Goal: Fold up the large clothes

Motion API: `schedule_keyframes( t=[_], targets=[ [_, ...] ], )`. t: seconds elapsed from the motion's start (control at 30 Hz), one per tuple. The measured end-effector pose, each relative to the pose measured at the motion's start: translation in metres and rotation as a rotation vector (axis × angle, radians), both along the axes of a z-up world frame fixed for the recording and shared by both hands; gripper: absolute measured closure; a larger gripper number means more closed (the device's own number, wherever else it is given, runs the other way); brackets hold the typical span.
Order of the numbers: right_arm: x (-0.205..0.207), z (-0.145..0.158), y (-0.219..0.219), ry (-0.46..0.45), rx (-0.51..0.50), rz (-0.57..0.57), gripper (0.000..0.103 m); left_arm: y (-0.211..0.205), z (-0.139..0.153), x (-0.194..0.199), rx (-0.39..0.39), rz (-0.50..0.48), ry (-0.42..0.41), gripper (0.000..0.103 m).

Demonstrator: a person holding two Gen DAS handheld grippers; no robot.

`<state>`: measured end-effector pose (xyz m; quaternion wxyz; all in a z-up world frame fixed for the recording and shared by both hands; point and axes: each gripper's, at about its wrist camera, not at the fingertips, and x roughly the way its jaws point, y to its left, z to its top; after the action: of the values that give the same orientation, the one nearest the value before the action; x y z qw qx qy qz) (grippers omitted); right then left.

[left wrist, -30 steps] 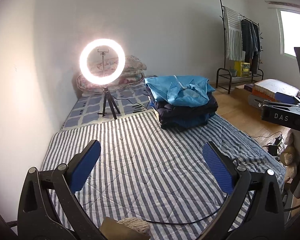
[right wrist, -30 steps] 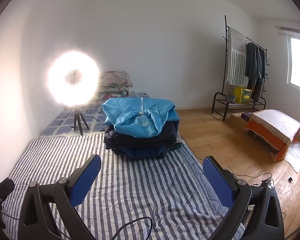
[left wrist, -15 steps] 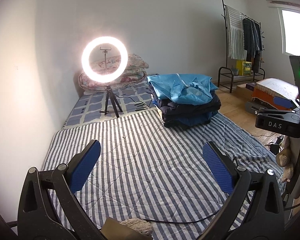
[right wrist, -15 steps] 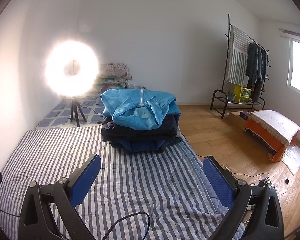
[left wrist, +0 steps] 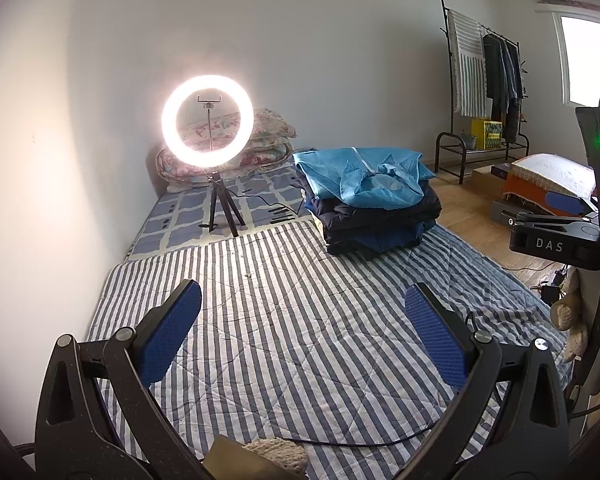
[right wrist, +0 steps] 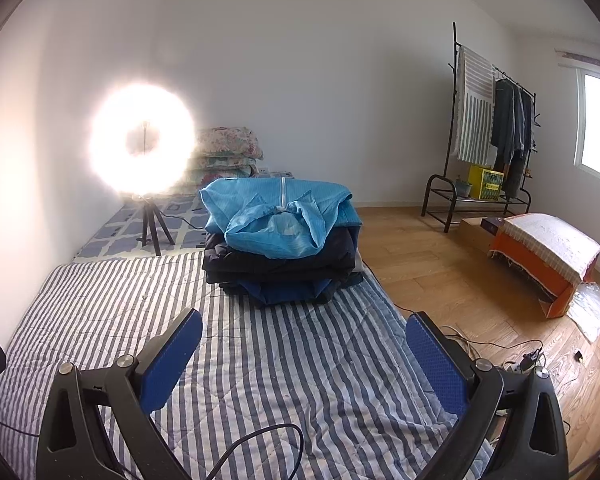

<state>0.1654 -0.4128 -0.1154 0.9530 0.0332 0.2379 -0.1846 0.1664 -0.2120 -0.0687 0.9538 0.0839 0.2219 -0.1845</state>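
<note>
A stack of folded clothes (left wrist: 374,212) sits at the far right of the striped quilt (left wrist: 292,320); a light blue jacket (left wrist: 364,176) lies on top, dark navy garments under it. It also shows in the right wrist view (right wrist: 280,248), with the blue jacket (right wrist: 280,216) on top. My left gripper (left wrist: 302,320) is open and empty, held above the quilt well short of the stack. My right gripper (right wrist: 303,344) is open and empty, above the striped quilt (right wrist: 260,360) just in front of the stack.
A lit ring light on a tripod (left wrist: 208,120) stands at the back left, with floral pillows (left wrist: 260,136) behind it. A clothes rack (right wrist: 496,128) and an orange box (right wrist: 548,256) stand on the wooden floor at right. Cables (right wrist: 500,344) lie by the quilt's edge.
Both grippers have moved slightly forward and the view has shifted a little; the stack looks a bit nearer in the right wrist view. Both stay open and empty.
</note>
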Motion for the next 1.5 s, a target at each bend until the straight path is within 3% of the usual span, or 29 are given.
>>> schedule_keyframes(
  t=[1.5],
  targets=[
    [-0.0026, -0.0014, -0.0032, 0.003, 0.025, -0.003, 0.0, -0.0002, 0.0021, -0.0014, 0.007, -0.011, 0.0, 0.0]
  ],
)
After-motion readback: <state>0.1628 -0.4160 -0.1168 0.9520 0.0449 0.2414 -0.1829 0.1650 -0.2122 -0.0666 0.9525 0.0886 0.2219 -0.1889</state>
